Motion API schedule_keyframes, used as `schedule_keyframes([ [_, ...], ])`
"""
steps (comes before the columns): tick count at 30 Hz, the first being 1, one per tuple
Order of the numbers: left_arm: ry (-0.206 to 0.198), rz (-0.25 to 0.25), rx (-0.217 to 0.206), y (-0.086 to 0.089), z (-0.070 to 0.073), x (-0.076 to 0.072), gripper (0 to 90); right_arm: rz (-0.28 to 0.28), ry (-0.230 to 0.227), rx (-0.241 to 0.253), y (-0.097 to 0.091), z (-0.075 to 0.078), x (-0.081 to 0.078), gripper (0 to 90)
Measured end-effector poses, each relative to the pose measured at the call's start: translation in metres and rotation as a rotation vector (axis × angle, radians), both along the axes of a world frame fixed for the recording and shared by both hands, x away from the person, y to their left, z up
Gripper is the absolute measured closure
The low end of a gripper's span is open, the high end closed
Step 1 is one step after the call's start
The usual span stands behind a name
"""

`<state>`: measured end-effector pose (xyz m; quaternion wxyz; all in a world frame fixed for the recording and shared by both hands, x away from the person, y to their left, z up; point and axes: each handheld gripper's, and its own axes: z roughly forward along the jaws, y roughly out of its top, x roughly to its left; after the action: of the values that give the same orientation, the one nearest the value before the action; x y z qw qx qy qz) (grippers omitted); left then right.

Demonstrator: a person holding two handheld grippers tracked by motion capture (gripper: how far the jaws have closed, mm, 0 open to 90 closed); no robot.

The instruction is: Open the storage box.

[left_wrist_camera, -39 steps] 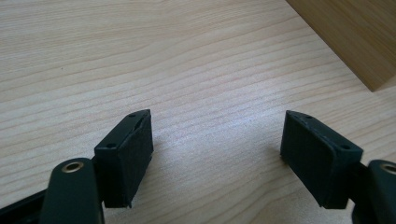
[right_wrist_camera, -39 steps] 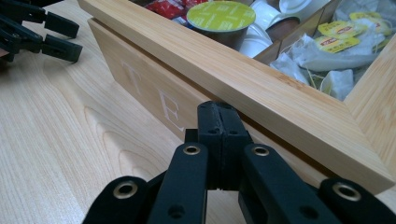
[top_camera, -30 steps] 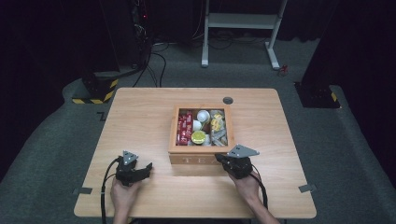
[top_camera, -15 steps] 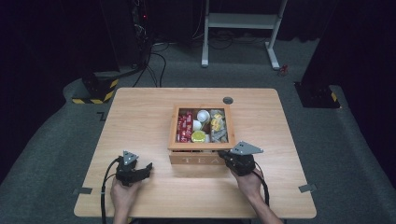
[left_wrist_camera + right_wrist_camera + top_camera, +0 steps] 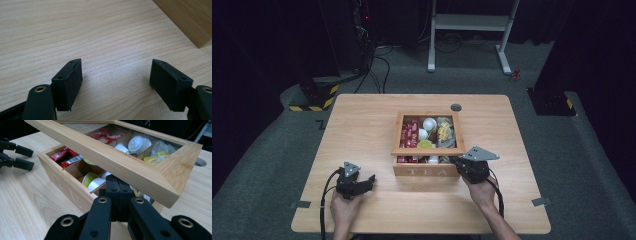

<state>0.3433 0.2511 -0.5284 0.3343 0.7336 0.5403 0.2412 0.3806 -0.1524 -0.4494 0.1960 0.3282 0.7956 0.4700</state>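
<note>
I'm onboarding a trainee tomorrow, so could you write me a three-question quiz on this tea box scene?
1. True or false: the glass-paned bamboo lid of the wooden tea box is lifted at its front edge.
2. Which tongs have their jaws spread apart over the bare light wooden table? A) left tongs B) right tongs
3. Fill in: the right tongs' closed jaws sit under the lid's ____ edge.

Key: 1 true. 2 A; the left jaws stand wide with nothing between them. 3 front; the jaws are pressed together, reaching into the gap between lid and box.
</note>
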Motion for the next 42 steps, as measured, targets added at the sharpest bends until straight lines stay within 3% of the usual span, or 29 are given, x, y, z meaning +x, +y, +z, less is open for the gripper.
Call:
schedule_keyframes([
  [33, 0.003, -0.003, 0.004, -0.001, 0.000, 0.000, 25.0, -0.011, -0.049, 0.043, -0.006, 0.046, 0.024, 89.9],
  [42, 0.004, 0.007, 0.001, -0.002, 0.000, 0.001, 25.1, -0.012, -0.032, 0.053, -0.008, 0.053, 0.033, 89.9],
])
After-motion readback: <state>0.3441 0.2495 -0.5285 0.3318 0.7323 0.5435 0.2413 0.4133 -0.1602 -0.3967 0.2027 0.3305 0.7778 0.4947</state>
